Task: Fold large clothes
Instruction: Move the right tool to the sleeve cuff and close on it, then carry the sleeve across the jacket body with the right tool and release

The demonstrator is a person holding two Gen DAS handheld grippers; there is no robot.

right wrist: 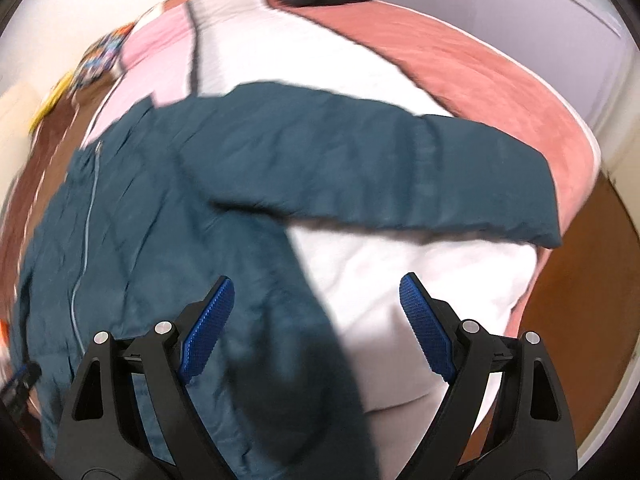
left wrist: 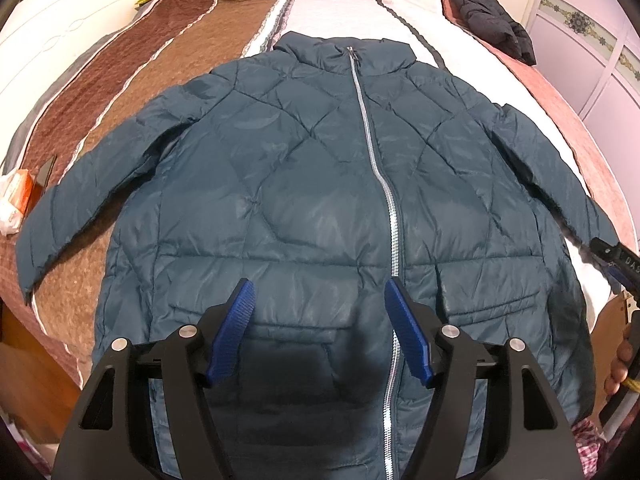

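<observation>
A teal quilted puffer jacket [left wrist: 304,184] lies flat and zipped on the bed, collar far, both sleeves spread out. My left gripper [left wrist: 318,292] hovers over its lower front beside the silver zipper [left wrist: 386,200], jaws wide apart with nothing between the blue pads. In the blurred right wrist view the same jacket [right wrist: 160,208] fills the left, its sleeve [right wrist: 420,176] stretching right across the white bedding. My right gripper [right wrist: 316,288] hangs open over the jacket's side edge and the white sheet, holding nothing. The right gripper's body [left wrist: 618,260] and a hand show at the left wrist view's right edge.
The bed carries a striped brown, pink and white blanket [left wrist: 168,52]. A folded dark garment [left wrist: 488,12] lies at the far right corner. An orange-and-white packet [left wrist: 16,200] sits at the left edge. Wooden floor [right wrist: 580,280] shows beyond the bed's right side.
</observation>
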